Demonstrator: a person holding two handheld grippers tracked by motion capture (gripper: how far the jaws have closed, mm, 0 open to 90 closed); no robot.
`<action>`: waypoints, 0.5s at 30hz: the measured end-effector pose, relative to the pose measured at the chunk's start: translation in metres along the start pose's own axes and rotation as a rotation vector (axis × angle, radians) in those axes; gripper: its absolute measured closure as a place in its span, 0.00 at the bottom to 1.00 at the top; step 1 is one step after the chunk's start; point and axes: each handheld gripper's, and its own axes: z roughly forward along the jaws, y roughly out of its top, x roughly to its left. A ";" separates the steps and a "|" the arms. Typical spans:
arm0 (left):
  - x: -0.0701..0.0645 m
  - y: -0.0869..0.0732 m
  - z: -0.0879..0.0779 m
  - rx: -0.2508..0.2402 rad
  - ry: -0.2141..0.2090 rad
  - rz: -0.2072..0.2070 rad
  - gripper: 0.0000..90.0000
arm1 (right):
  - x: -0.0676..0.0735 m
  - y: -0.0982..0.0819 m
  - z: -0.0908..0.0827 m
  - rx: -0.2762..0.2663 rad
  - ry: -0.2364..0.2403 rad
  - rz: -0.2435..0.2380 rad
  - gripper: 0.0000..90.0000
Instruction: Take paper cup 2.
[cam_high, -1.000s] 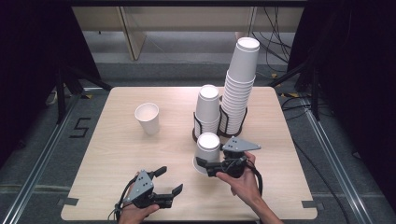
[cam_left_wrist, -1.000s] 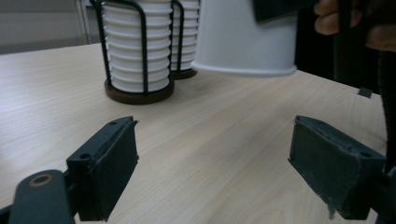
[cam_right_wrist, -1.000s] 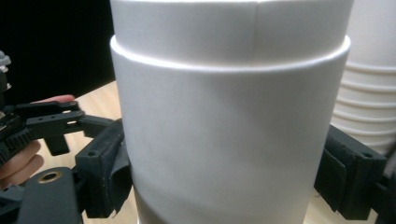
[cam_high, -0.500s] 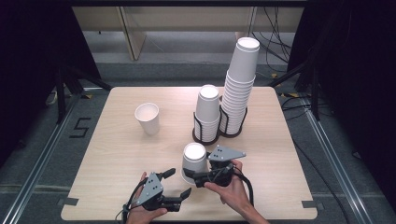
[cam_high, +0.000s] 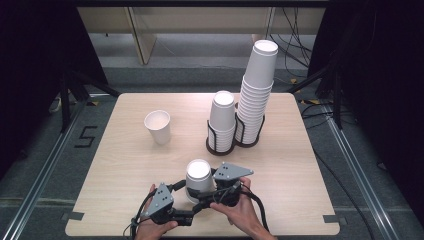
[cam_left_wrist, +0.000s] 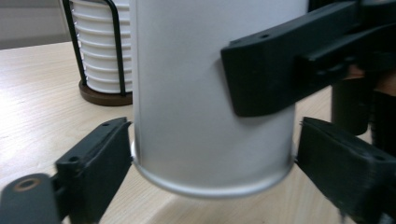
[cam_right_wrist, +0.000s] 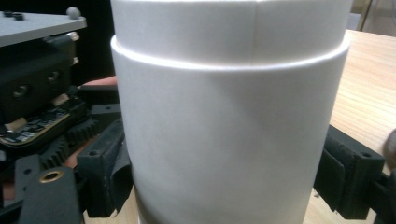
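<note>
I judge the step to be pulling one cup off a nested pair. The cup (cam_high: 199, 175) sits bottom-up at 6 o'clock on the desk (cam_high: 115, 170), near the front edge. My right claw (cam_right_wrist: 229, 154) is clamped on its wall. My left claw (cam_left_wrist: 210, 140) has just been opening, jaws apart either side of the rolled rim. Next: close on the rim and draw the cups apart. There is open room toward 9 o'clock. The racked stacks (cam_high: 240, 125) stand well apart at 1 o'clock.
</note>
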 end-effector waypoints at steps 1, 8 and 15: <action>0.000 0.000 -0.001 0.020 0.010 0.000 0.08 | 0.001 -0.001 0.001 -0.001 0.017 0.002 0.20; 0.000 0.000 -0.001 0.011 0.012 -0.001 0.04 | 0.013 -0.002 0.005 -0.007 0.050 0.002 0.20; -0.002 0.000 -0.001 0.008 0.000 0.017 0.07 | 0.014 -0.002 0.007 -0.006 0.062 -0.002 0.19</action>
